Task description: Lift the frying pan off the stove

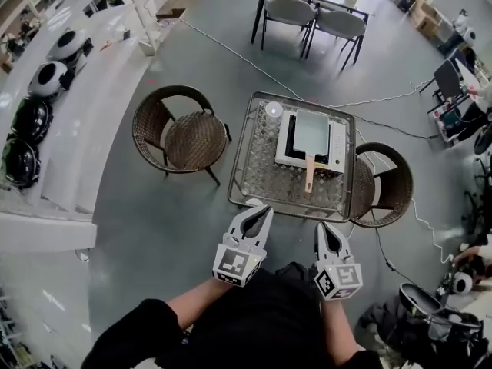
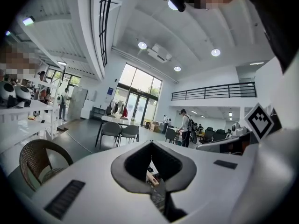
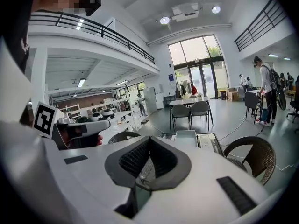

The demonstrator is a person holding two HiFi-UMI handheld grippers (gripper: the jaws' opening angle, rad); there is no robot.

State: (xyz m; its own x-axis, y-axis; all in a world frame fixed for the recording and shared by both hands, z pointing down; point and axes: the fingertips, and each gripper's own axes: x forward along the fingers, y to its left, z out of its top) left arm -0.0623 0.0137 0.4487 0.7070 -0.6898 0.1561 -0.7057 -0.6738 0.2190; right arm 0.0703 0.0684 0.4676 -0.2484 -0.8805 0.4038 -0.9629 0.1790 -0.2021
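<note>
A square grey frying pan (image 1: 311, 129) with a wooden handle (image 1: 309, 175) sits on a white stove (image 1: 286, 148) on a small wire-mesh table (image 1: 257, 171). The handle points toward me. Both grippers hover short of the table's near edge, apart from the pan. My left gripper (image 1: 261, 210) is shut and empty, and its jaws meet in the left gripper view (image 2: 152, 143). To its right, the right gripper (image 1: 326, 227) is also shut with nothing in it. The right gripper view looks over its jaws (image 3: 148, 139) at the pan (image 3: 186, 136) and stove (image 3: 205, 141) ahead.
Wicker chairs stand left (image 1: 181, 133) and right (image 1: 384, 183) of the table. A small white round object (image 1: 274, 110) lies on the table's far left corner. Cables run over the floor at right. White shelves with helmets (image 1: 34, 114) line the left side; a dining table with grey chairs (image 1: 311, 14) stands beyond.
</note>
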